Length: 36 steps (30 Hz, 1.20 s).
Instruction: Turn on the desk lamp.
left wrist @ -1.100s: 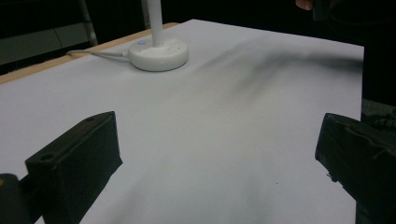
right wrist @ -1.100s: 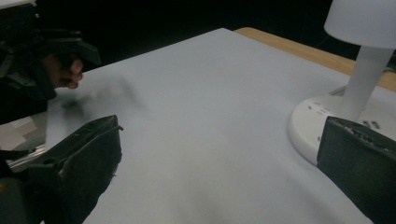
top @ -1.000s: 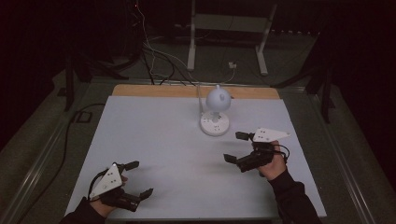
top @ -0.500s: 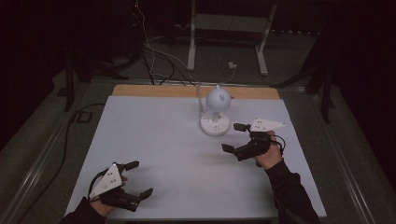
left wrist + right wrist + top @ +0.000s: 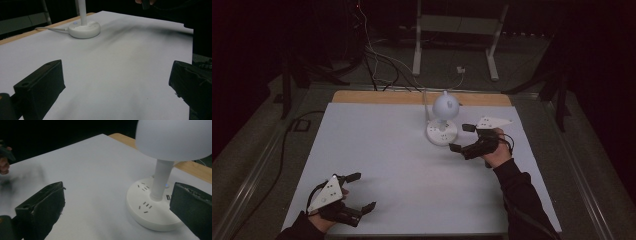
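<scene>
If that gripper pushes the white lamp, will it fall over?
Probably not easily. The lamp stands on a wide, flat round base, so a low push would likely slide it. A push on its dome shade, high on the thin stem, might tip it. Its cord could tug.

lamp: 1 | grippers: 2 | table: 1 | floor cables: several, count unclear in the dark

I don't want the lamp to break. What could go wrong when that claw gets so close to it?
The right claw is open beside the white lamp, whose big round shade sits on a thin stem; a bump up high might tip it. Its cord trails off the far edge of the table, so a pull could drag the lamp along.
</scene>
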Each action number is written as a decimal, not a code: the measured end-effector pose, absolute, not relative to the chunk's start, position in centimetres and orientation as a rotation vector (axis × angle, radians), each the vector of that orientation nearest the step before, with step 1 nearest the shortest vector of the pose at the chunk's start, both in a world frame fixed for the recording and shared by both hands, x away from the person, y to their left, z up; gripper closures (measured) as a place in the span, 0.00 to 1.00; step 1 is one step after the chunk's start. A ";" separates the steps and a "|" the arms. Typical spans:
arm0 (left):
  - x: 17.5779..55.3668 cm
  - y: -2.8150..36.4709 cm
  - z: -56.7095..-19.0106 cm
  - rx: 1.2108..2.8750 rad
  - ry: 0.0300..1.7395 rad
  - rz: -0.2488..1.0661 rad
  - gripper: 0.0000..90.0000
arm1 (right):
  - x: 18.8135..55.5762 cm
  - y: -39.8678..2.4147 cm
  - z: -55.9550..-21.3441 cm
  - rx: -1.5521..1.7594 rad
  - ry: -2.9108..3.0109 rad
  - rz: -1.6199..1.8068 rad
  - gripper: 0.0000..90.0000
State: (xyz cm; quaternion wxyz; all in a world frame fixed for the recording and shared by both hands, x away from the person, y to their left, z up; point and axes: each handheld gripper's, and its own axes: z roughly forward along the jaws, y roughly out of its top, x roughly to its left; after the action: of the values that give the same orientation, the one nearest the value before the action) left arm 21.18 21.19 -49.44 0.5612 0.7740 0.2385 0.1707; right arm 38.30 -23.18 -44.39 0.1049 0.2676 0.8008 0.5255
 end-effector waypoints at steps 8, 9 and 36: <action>21.2 21.2 -49.4 1.822 0.563 0.403 0.01 | 40.1 -23.2 -45.1 0.853 2.319 1.529 0.00; 21.2 21.2 -49.5 1.824 0.562 0.402 0.01 | 40.3 -23.2 -45.2 0.859 2.305 1.525 0.00; 21.1 21.2 -49.4 1.821 0.560 0.397 0.01 | 44.2 -22.9 -48.2 1.084 2.206 1.426 0.51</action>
State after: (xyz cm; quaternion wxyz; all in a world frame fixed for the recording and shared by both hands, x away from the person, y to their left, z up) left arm 21.11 21.20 -49.44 0.5627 0.7735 0.2378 0.1687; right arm 44.17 -22.89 -48.23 0.1493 0.3773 0.7676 0.4961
